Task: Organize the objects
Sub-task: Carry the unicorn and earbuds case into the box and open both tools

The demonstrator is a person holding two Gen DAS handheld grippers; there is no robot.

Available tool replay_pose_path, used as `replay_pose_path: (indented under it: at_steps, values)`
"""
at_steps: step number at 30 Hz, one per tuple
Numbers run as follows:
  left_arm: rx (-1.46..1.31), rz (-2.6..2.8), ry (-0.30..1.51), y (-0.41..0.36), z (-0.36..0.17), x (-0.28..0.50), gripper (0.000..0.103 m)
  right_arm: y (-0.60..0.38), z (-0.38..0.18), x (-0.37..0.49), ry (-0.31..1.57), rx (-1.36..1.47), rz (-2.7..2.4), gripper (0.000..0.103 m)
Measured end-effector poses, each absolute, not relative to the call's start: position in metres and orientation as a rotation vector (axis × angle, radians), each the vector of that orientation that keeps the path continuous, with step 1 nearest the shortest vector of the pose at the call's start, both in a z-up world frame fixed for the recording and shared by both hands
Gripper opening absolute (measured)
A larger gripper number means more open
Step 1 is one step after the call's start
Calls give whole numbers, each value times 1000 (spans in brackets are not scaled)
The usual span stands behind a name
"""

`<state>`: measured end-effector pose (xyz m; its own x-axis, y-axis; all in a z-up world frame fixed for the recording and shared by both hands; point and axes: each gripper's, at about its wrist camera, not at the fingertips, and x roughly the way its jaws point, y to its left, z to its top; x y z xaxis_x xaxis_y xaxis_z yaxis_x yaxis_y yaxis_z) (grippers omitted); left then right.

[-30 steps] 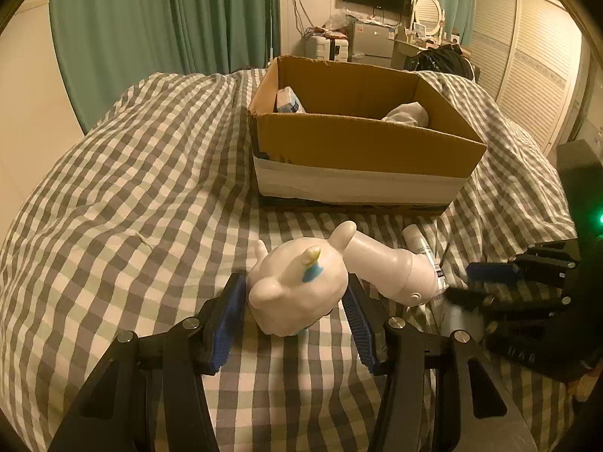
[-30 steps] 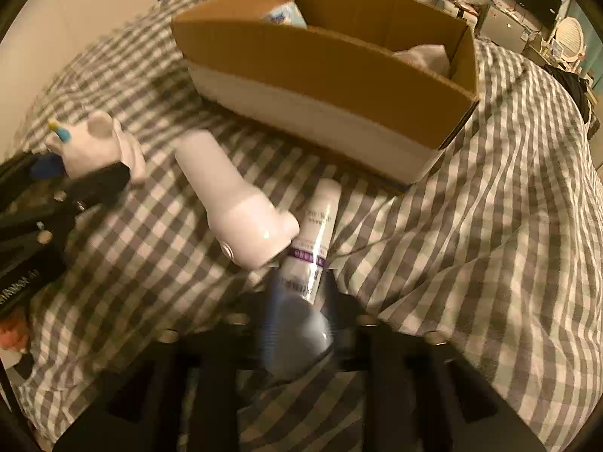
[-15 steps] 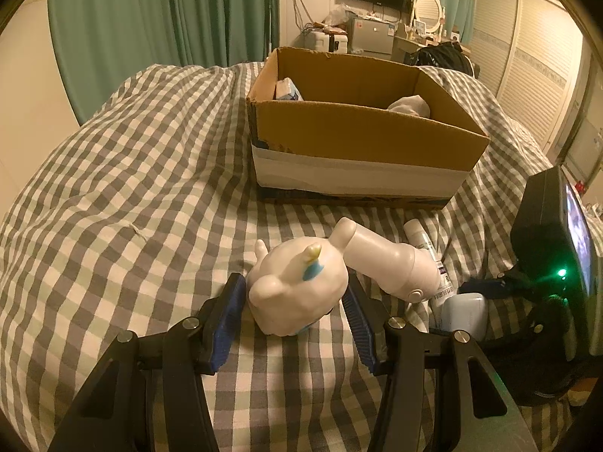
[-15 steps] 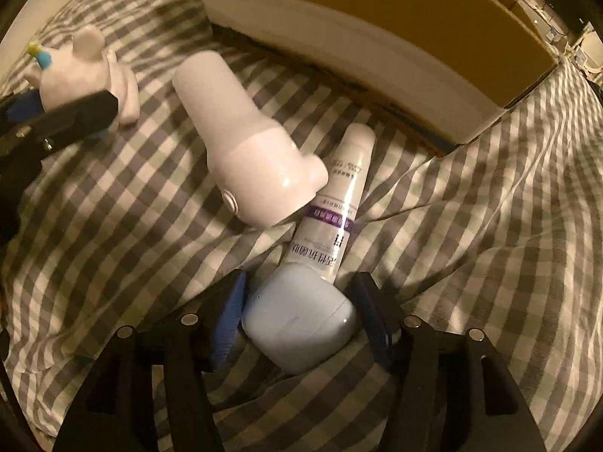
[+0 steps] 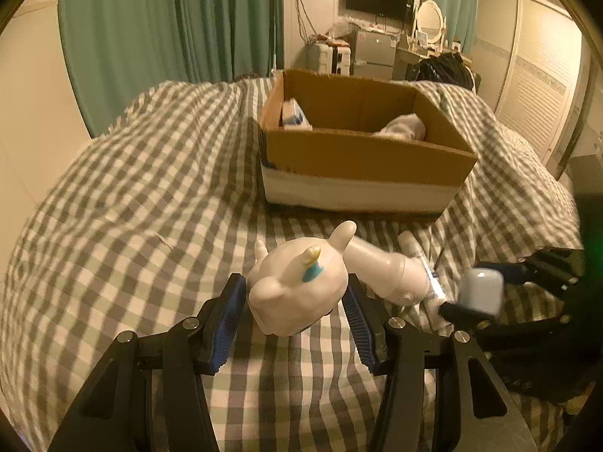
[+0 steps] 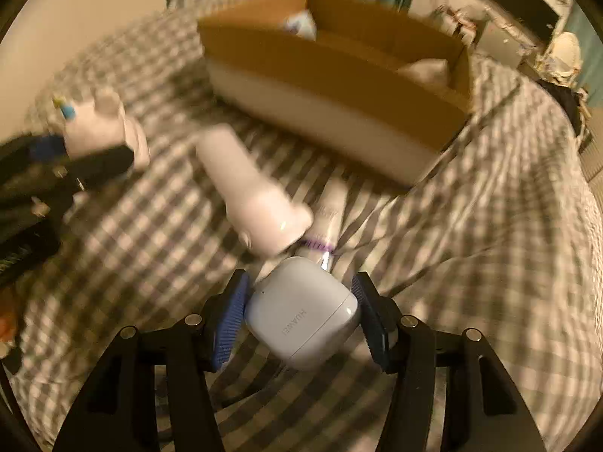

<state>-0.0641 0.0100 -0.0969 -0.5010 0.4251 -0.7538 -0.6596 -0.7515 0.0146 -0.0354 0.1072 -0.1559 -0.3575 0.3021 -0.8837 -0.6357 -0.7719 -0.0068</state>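
Curtains (image 5: 173, 26) of green colour hang at the upper left of the left wrist frame, above the checkered blanket (image 5: 143, 196). At lower centre the left gripper (image 5: 295, 301) clamps the white unicorn toy (image 5: 297, 290) between its blue pads (image 5: 226, 316). Just right of the toy lie a white bottle (image 5: 384, 271) and a tube (image 5: 426, 267), touching each other. Cardboard box (image 5: 361, 158) stands at centre, with small items inside. At the right edge, the right gripper (image 5: 486, 286) holds a pale blue earbud case (image 5: 482, 290). In the right wrist frame, this gripper (image 6: 301, 312) is closed on the case (image 6: 301, 312) at lower centre; the background there is blurred.
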Motion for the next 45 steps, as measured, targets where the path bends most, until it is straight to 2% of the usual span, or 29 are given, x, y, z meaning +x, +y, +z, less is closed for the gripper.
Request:
replay_pose_path:
  at_steps: [7,14,20,25,31,41,43,44,45]
  values:
    - [-946,2236,376,21,-69,-71,54,112,-85,1,415,-1064,2216,56]
    - [-870,2236,351,49,-35,-92,54,157,-1,14,350,-876,2266,56]
    - [-810,2211,352,84,-11,-121,54,191,27,-10,309,-756,2283,56]
    - [-834,2182,331,120,-10,-159,54,234,25,-32,354,-728,2288,56]
    - [-904,2097,356,157,-38,-204,54,290,1,-60,423,-754,2273,56]
    - [-926,2035,476,175,-81,-215,56,335,-59,-75,562,-826,2249,57]
    - [-912,2036,472,171,-78,-209,68,334,-58,-72,560,-806,2253,72]
    - [-903,2044,459,170,-75,-207,82,332,-54,-68,550,-772,2250,83]
    - [-890,2058,430,165,-71,-204,89,329,-49,-63,539,-738,2246,84]
